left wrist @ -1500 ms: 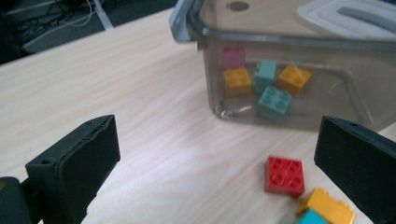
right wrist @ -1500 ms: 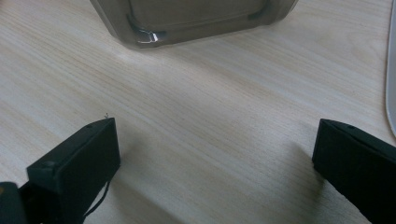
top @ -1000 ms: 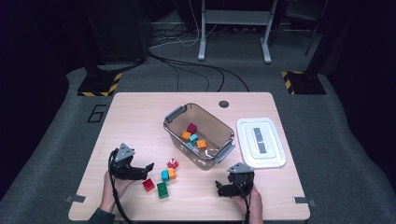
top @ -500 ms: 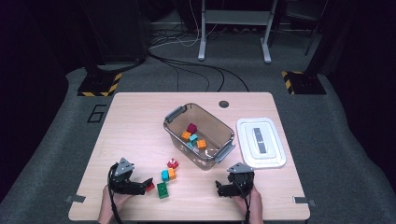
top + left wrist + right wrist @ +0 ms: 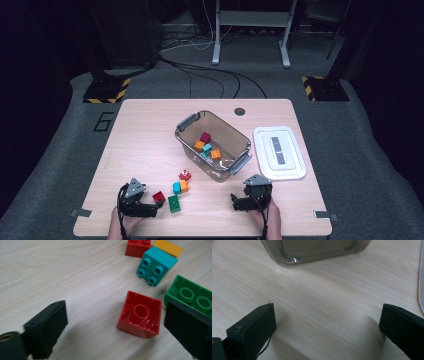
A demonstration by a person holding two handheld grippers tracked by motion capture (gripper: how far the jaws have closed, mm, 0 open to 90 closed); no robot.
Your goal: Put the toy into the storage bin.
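Left gripper (image 5: pixel 116 322) hovering low over table (image 5: pixel 145 135), jaws gaping and just closing inward. Red brick (image 5: pixel 140 314) lying hollow side up between them, nearer right jaw, pads not touching it. Green brick (image 5: pixel 190 296) sitting just right. Right gripper (image 5: pixel 327 325) resting wide open, gripping nothing.

Small red brick (image 5: pixel 140 314), hollow underside up, on table beside green brick (image 5: pixel 190 296)

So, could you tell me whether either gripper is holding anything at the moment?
Nothing is held. The left gripper has been closing around the red brick without gripping it yet; the right gripper is open.
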